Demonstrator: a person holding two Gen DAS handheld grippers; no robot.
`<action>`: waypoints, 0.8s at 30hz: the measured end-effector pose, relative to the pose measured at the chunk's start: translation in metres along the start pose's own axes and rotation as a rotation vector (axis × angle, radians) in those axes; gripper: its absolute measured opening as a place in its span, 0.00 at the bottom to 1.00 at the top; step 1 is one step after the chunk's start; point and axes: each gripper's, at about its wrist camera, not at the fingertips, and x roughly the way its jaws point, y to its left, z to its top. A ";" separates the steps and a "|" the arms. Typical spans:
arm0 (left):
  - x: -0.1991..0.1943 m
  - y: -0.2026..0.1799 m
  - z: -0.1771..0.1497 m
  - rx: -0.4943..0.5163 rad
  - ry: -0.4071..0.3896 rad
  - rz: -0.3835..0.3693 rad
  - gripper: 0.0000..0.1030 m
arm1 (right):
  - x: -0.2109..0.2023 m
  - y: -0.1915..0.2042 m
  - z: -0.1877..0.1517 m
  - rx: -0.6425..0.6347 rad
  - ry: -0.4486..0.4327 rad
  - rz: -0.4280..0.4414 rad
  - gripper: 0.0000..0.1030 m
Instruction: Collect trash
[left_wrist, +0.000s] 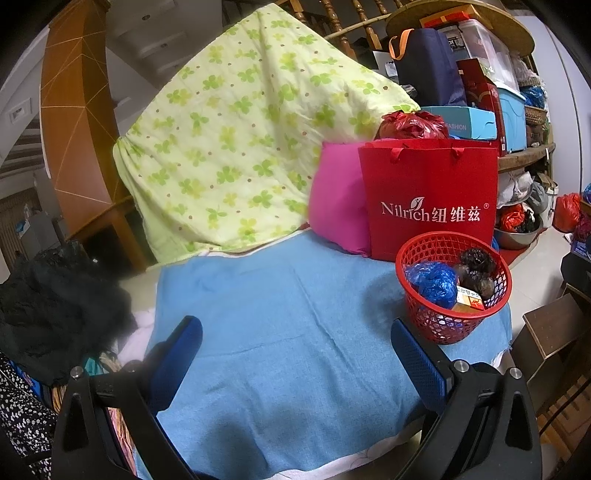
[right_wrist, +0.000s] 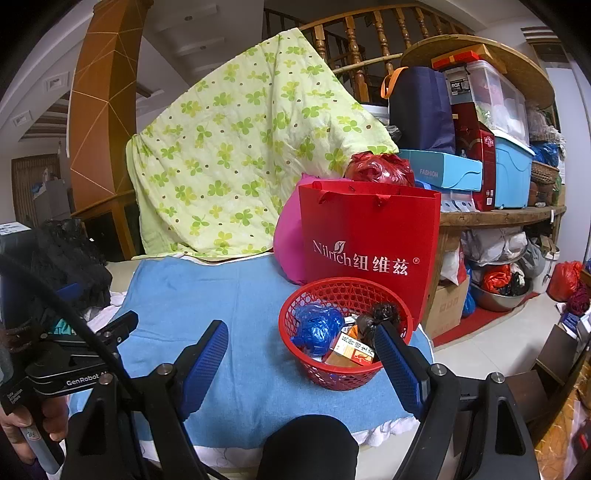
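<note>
A red mesh basket stands on the blue cloth at the right. Inside lie a crumpled blue plastic bag, dark crumpled bags and an orange-white carton. My left gripper is open and empty over the cloth, left of the basket; it also shows in the right wrist view. My right gripper is open and empty, its right finger in front of the basket's right rim.
A red Nilrich paper bag stands behind the basket, beside a pink cushion. A green clover quilt drapes behind. Black clothes lie left. Cluttered shelves stand right.
</note>
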 end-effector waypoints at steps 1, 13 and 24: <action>0.000 0.000 0.000 -0.001 0.001 -0.003 0.98 | 0.000 0.000 0.001 0.000 0.001 0.000 0.82; 0.012 -0.004 -0.002 0.017 0.020 -0.007 0.98 | 0.015 -0.007 -0.008 0.011 0.006 -0.016 0.82; 0.020 -0.006 0.000 0.030 0.040 -0.006 0.98 | 0.022 -0.012 -0.005 0.028 0.021 -0.016 0.82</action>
